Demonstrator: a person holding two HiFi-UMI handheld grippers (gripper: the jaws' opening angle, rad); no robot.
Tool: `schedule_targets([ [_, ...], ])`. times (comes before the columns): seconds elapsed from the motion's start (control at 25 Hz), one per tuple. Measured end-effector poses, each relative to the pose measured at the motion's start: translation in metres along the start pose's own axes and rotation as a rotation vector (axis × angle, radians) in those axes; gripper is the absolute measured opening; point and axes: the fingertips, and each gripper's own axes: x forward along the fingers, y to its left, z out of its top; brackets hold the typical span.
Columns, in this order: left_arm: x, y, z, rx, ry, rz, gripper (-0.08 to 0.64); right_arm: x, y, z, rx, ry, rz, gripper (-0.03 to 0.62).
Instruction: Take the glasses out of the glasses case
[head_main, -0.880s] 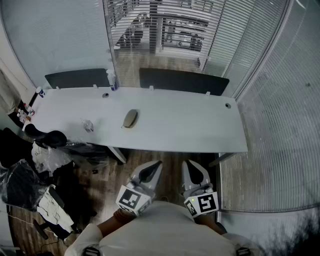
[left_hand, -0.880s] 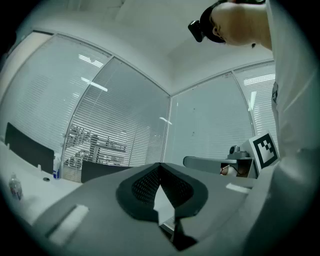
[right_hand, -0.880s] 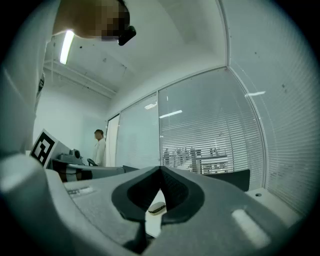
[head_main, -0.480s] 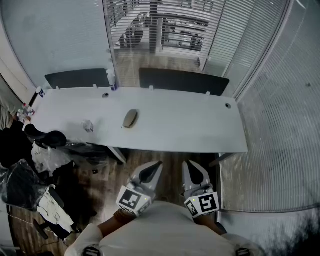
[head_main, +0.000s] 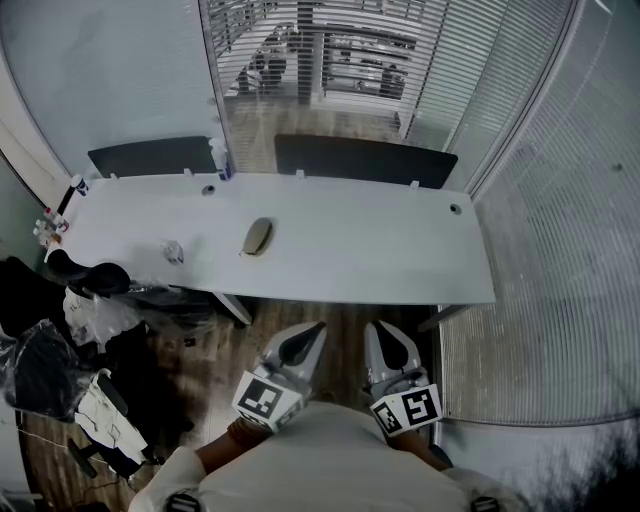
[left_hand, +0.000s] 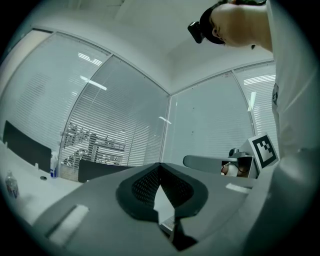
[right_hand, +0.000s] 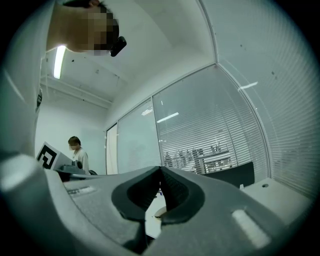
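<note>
A closed, olive-grey oval glasses case (head_main: 258, 237) lies on the long white table (head_main: 380, 250), left of its middle; the glasses do not show. My left gripper (head_main: 312, 328) and right gripper (head_main: 374, 328) are held side by side close to my body, well short of the table's near edge, both pointing toward it. Both are shut with nothing between the jaws. In the right gripper view a sliver of the case (right_hand: 161, 212) shows through the gap under the jaws. The left gripper view shows its jaws (left_hand: 159, 169) closed against the glass walls, with the right gripper's marker cube (left_hand: 263, 150) alongside.
A small clear bottle (head_main: 175, 252) stands on the table left of the case, a spray bottle (head_main: 217, 157) at the far edge. Two dark chairs (head_main: 365, 160) sit behind the table. Bags and a dark chair (head_main: 90, 330) clutter the floor at left. Glass walls with blinds (head_main: 560, 230) enclose the room.
A person standing at the far left edge has gone out of the head view. Both grippers have stayed where they were.
</note>
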Motion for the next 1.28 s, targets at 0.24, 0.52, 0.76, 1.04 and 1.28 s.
schedule_targets([
  [0.24,0.014,-0.011,-0.004,0.0,0.016,0.002,0.002,-0.003,-0.015,-0.002,0.005,0.009,0.0,0.0],
  [0.52,0.024,-0.022,-0.01,0.002,0.026,0.041,0.002,-0.012,-0.034,-0.004,0.016,0.025,0.017,0.0],
  [0.76,0.026,-0.023,-0.028,-0.016,0.031,0.089,0.002,-0.018,-0.045,-0.017,0.026,0.062,0.028,0.0],
  [1.04,0.039,-0.034,-0.022,-0.015,0.038,0.086,0.002,-0.018,-0.054,-0.01,0.034,0.051,0.043,0.0],
  [1.28,0.045,-0.03,-0.028,0.0,0.042,0.09,0.002,-0.019,-0.063,-0.019,0.04,0.058,0.034,0.0],
])
